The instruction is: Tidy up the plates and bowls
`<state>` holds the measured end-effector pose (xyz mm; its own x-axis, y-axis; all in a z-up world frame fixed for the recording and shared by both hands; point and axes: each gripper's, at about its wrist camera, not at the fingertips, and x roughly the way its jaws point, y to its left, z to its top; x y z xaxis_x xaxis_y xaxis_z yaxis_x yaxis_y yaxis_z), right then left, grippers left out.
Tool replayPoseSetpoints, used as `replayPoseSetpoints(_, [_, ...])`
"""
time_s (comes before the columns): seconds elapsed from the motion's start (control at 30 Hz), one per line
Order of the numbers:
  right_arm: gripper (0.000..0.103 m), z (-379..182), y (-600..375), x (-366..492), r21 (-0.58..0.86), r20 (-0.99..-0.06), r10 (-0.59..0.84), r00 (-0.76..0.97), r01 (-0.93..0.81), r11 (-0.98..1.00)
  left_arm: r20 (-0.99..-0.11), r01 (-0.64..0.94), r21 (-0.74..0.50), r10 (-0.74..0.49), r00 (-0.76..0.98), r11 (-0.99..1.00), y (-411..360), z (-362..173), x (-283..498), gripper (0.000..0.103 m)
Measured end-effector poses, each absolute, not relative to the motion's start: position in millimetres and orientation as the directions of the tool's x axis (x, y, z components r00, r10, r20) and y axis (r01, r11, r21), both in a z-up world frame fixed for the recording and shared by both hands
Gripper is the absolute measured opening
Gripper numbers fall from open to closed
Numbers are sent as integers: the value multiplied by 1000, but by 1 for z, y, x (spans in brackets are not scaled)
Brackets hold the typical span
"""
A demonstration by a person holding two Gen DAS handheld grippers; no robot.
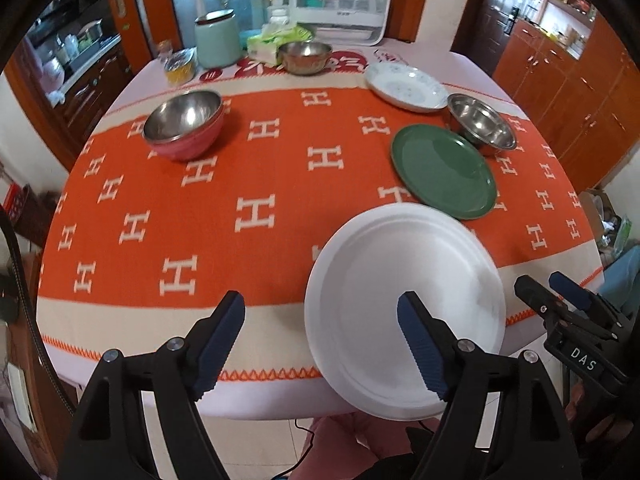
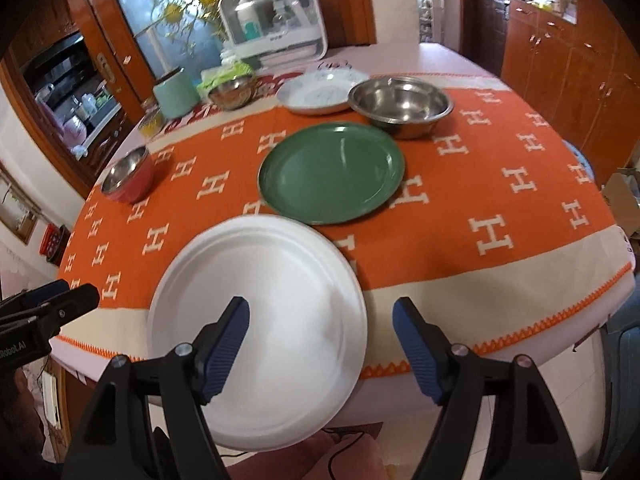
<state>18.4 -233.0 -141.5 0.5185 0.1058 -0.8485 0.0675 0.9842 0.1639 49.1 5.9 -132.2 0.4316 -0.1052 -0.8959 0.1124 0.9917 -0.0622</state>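
1. Left wrist view: a table (image 1: 120, 320) under an orange cloth (image 1: 248, 168) with white H marks; wooden cabinets (image 1: 560, 92) to the right, a kitchen doorway far left.
2. The white plate (image 1: 400, 300) lies flat, face up, at the near edge, overhanging it. It is round, with no long axis.
3. A green plate (image 1: 442, 172) lies just beyond it; a patterned plate (image 1: 406, 86) and three steel bowls sit farther off.
4. The left gripper (image 1: 322, 340) gapes wide and empty; its right finger shows over the white plate.
5. The right gripper (image 2: 320, 340) is also wide, gripping nothing.
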Motion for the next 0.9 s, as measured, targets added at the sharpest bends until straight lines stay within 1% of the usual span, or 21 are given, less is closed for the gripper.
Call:
replayPoseSetpoints(0.1, [81, -131, -237, 18, 156, -837, 90, 540, 79, 985, -890, 132, -74, -125, 439, 989, 2, -125, 53, 78])
replayPoseSetpoints(0.33, [82, -116, -258, 24, 155, -821, 90, 563, 68, 985, -878, 175, -91, -162, 451, 980, -18, -106, 61, 79])
replayPoseSetpoints(0.57, [82, -105, -293, 42, 176, -822, 139, 553, 15, 984, -881, 140, -124, -174, 441, 982, -46, -96, 70, 81])
replayPoseSetpoints(0.83, [83, -92, -338, 79, 204, -818, 214, 534, -79, 976, -905, 66, -102, -120, 409, 993, -86, -92, 82, 81])
replayPoseSetpoints(0.9, [86, -89, -347, 88, 208, -815, 232, 532, -105, 973, -908, 50, -99, -111, 403, 994, -98, -89, 87, 81])
